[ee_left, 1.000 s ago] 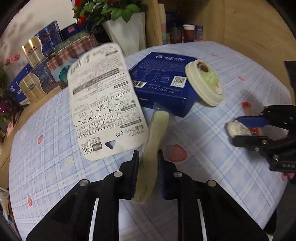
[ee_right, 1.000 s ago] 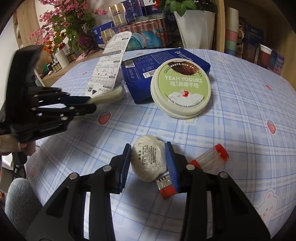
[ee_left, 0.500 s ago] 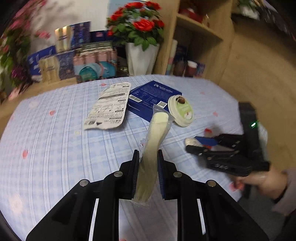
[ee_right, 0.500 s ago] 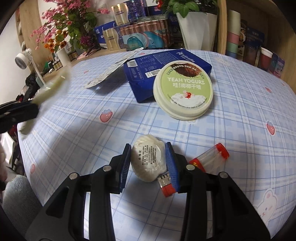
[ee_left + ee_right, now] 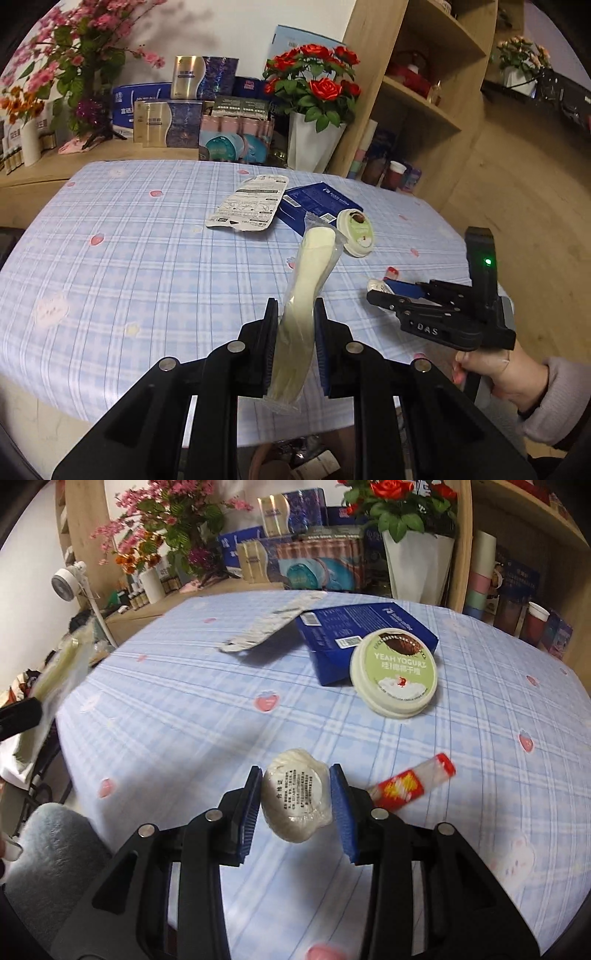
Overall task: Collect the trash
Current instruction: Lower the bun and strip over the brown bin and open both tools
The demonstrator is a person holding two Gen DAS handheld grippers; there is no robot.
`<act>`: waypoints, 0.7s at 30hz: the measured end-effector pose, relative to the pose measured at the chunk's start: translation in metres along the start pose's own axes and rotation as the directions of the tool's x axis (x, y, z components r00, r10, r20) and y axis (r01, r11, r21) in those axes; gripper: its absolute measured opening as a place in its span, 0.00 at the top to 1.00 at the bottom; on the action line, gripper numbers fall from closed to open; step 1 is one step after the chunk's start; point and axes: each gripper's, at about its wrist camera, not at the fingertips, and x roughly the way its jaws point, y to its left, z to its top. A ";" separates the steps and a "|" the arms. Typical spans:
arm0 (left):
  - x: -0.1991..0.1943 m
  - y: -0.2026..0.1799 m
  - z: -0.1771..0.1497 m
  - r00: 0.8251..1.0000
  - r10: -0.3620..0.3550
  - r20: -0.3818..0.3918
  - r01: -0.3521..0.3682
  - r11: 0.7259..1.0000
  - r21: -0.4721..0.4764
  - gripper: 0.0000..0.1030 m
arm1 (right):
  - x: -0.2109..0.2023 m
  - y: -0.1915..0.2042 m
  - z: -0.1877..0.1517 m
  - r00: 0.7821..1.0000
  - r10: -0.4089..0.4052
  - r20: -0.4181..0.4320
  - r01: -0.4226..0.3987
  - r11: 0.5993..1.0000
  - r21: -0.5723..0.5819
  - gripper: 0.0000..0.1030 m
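Observation:
My left gripper (image 5: 295, 325) is shut on a long pale plastic-wrapped stick (image 5: 312, 280), held above the table's near edge. In the right wrist view my right gripper (image 5: 297, 797) is shut on a round white wrapped puck (image 5: 295, 799), lifted a little off the cloth. That gripper (image 5: 380, 291) shows at the right of the left wrist view, held by a hand (image 5: 495, 369). On the table lie a white printed card (image 5: 249, 208), a blue box (image 5: 354, 635), a green yogurt lid (image 5: 394, 675) and a small red-capped clear tube (image 5: 410, 784).
The blue checked tablecloth (image 5: 129, 266) covers a rounded table. Boxes, cans and flower pots (image 5: 317, 110) crowd the shelf behind it, with wooden shelving (image 5: 424, 92) at the right. A bin with scraps (image 5: 295, 461) shows below the near edge. A grey fuzzy seat (image 5: 51, 845) sits at the lower left.
My left gripper has pulled back and up from the card with the stick, rolling level, so the table looks farther away. The right gripper has lifted the puck slightly off the cloth.

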 end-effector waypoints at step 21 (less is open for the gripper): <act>-0.076 -0.032 -0.057 0.996 -0.077 0.033 0.079 0.996 -0.047 0.92 | -0.086 0.072 -0.091 0.993 0.111 -0.044 -0.107 0.991 0.077 0.62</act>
